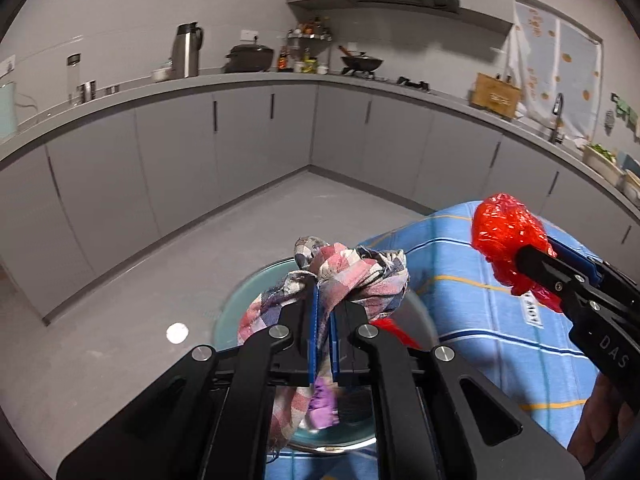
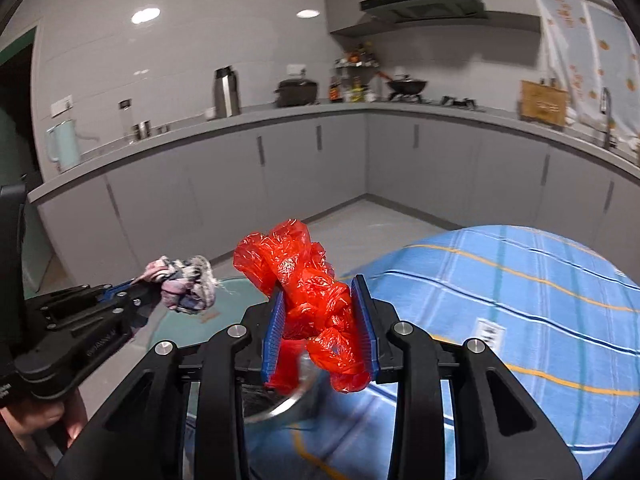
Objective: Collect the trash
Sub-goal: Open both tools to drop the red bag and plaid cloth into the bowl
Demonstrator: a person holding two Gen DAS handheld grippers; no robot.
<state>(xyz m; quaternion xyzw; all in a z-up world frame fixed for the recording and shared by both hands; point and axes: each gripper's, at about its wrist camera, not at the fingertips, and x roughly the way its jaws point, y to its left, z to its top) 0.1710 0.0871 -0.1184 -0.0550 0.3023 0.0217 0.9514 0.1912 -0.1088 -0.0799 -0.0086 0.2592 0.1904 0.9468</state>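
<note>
A crumpled plaid rag in pink, grey and navy is pinched in my left gripper, which is shut on it; part of the cloth hangs down behind the fingers. The right wrist view shows the same rag at the left. My right gripper is shut on a crumpled red plastic bag, whose bulk bulges out above the blue pads. In the left wrist view that red bag is held up at the right. Both bundles hang in the air over a glass disc beside the blue striped tablecloth.
Grey kitchen cabinets run along the back and right under a counter with a thermos, pots and a wok. A grey floor lies below. A clear glass bowl sits under my right gripper. A hand holds the left gripper.
</note>
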